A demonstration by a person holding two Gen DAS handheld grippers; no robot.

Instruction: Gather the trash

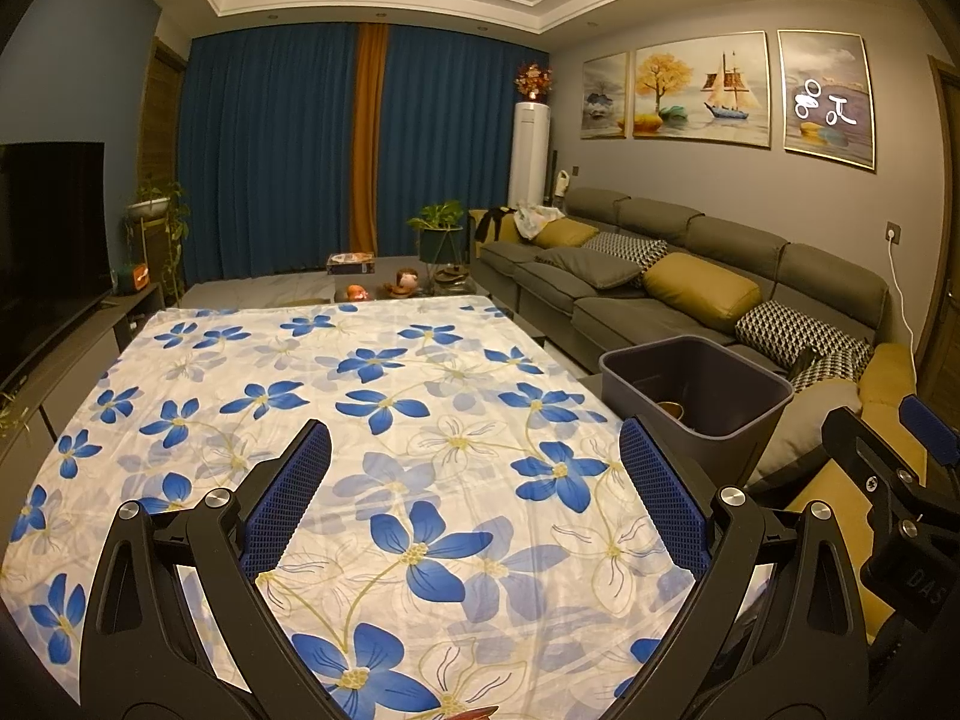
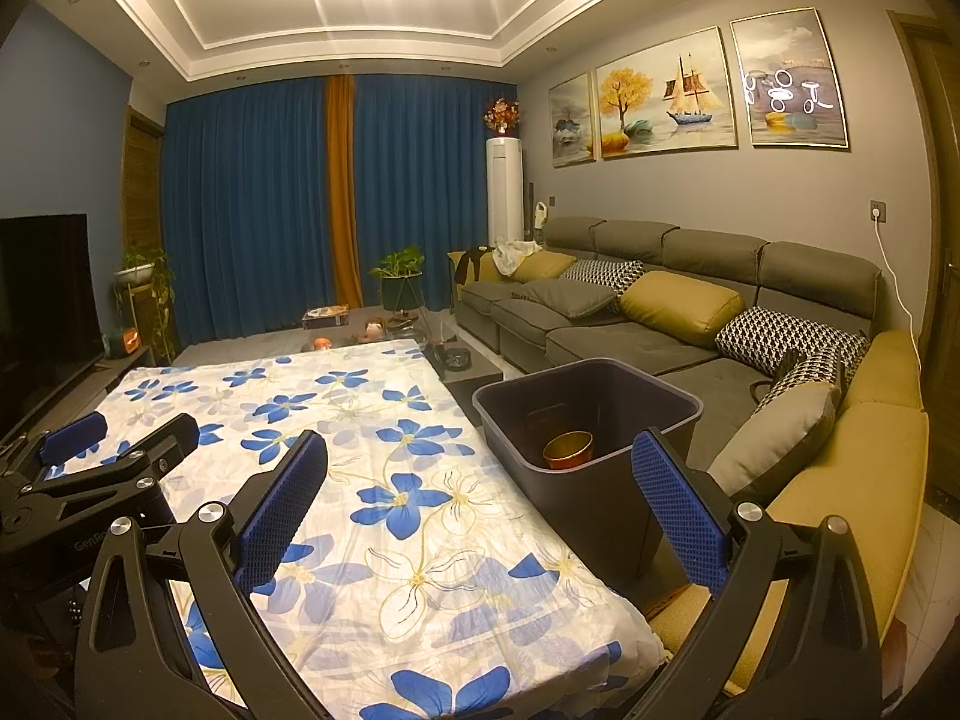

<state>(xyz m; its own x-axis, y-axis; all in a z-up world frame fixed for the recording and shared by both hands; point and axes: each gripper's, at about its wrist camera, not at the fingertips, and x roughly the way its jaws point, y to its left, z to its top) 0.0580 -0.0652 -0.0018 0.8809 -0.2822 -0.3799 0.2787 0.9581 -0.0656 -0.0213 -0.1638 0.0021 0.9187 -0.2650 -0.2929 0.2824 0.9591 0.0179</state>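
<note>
A dark grey bin [image 2: 606,468] stands at the right side of the table, between it and the sofa; it also shows in the left wrist view [image 1: 696,387]. A gold-rimmed cup [image 2: 568,449] lies inside it, partly seen in the left wrist view [image 1: 671,409]. My left gripper [image 1: 474,492] is open and empty above the flowered tablecloth [image 1: 372,396]. My right gripper [image 2: 480,495] is open and empty over the table's right edge, near the bin. Each gripper shows at the edge of the other's view. A small reddish object [image 1: 474,713] peeks in at the left view's bottom edge.
A grey and yellow sofa [image 2: 660,324] runs along the right wall. A TV [image 1: 48,240] stands on a low cabinet at the left. A low table with small items [image 1: 384,285] and potted plants [image 1: 441,234] stand beyond the table, before blue curtains.
</note>
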